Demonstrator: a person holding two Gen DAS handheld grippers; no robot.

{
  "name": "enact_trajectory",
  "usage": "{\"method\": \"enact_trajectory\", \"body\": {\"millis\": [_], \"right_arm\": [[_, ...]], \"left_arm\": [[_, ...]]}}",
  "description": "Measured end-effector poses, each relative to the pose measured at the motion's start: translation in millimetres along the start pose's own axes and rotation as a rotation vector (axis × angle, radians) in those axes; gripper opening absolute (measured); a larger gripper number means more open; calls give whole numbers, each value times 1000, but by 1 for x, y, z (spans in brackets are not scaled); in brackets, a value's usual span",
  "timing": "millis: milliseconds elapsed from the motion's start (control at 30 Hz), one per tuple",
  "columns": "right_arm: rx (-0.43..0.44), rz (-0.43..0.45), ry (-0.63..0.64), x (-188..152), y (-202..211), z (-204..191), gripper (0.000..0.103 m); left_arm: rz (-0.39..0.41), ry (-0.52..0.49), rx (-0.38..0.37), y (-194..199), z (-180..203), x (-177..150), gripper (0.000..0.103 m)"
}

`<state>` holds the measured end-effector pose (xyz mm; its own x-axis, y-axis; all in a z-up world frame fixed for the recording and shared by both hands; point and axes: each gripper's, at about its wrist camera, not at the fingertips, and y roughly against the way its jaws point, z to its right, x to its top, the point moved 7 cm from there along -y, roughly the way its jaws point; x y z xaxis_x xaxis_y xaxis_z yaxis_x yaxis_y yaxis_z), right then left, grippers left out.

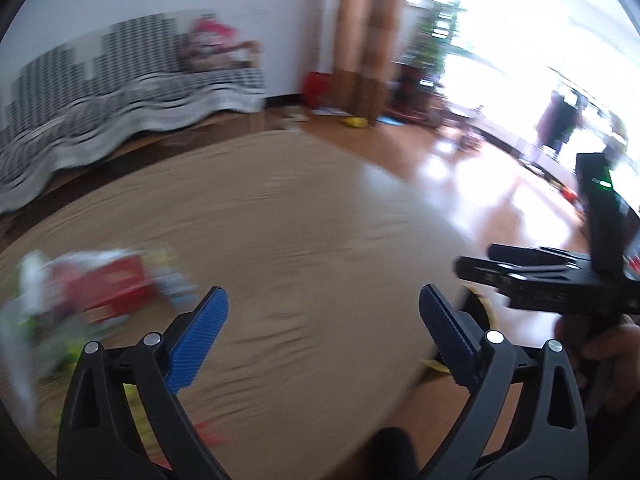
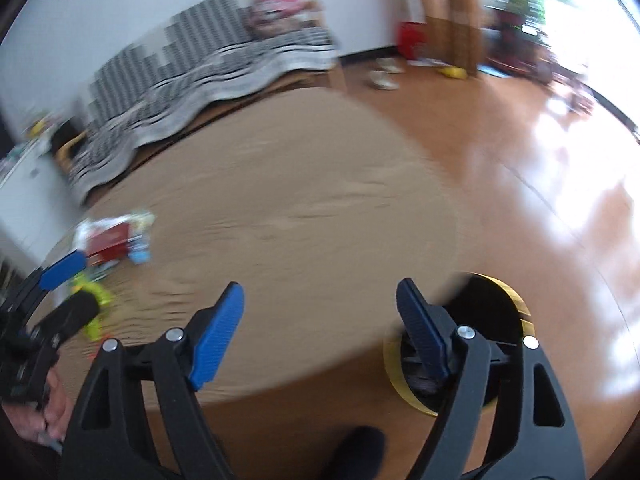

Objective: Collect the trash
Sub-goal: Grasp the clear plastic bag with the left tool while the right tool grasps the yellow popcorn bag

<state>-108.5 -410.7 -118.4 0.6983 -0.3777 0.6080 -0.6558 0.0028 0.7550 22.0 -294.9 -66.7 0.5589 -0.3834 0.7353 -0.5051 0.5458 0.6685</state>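
Note:
A blurred pile of trash lies on a round table with a tan cloth (image 1: 280,220): a red box (image 1: 112,284) with white and green wrappers around it. It also shows in the right wrist view (image 2: 110,240), at the table's left. My left gripper (image 1: 324,308) is open and empty above the table's near side, right of the pile. My right gripper (image 2: 320,300) is open and empty over the table's near edge (image 2: 280,384). A black bin with a gold rim (image 2: 492,300) stands on the floor behind the right gripper's right finger (image 2: 424,332).
A sofa under a black-and-white checked cover (image 1: 120,92) stands along the far wall. A shiny wooden floor (image 2: 520,160) spreads to the right, with small clutter and a red bag (image 1: 318,88) near the curtain. The right gripper's body (image 1: 560,280) shows at the left view's right edge.

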Motion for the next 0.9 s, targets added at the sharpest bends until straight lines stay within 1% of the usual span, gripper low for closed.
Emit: {"method": "enact_trajectory", "body": {"millis": [33, 100, 133, 167, 200, 233, 300, 333, 400, 433, 500, 567, 667, 833, 900], "right_arm": [[46, -12, 40, 1, -7, -33, 76], [113, -39, 94, -1, -17, -81, 78], [158, -60, 129, -4, -24, -113, 79], [194, -79, 150, -8, -30, -140, 80], [219, -93, 162, -12, -33, -158, 81], [261, -123, 181, -17, -40, -186, 82], [304, -160, 196, -23, -50, -222, 83], [328, -183, 204, -27, -57, -242, 84], [344, -215, 207, -31, -71, -267, 85], [345, -224, 205, -34, -74, -273, 86], [342, -268, 184, -38, -95, -292, 86], [336, -299, 155, -39, -108, -298, 86], [302, -315, 131, -40, -121, -299, 86], [242, -344, 144, -46, -135, -303, 86], [204, -351, 168, -50, -141, -303, 86]], "left_arm": [[5, 30, 50, 12, -32, -3, 93], [17, 78, 127, 33, -82, -9, 94], [24, 112, 177, 47, -116, -16, 94], [29, 138, 217, 57, -140, -21, 94], [32, 175, 272, 73, -173, -33, 94], [30, 196, 301, 80, -194, -39, 94], [11, 242, 352, 93, -238, -55, 95], [-6, 268, 380, 99, -262, -68, 95], [-34, 296, 417, 99, -288, -84, 95], [-50, 308, 422, 97, -302, -90, 95], [-75, 329, 399, 87, -317, -94, 95], [-99, 325, 386, 78, -319, -99, 95], [-132, 283, 433, 60, -326, -102, 95], [-207, 232, 453, 32, -329, -115, 95], [-217, 236, 451, 28, -327, -121, 94]]}}
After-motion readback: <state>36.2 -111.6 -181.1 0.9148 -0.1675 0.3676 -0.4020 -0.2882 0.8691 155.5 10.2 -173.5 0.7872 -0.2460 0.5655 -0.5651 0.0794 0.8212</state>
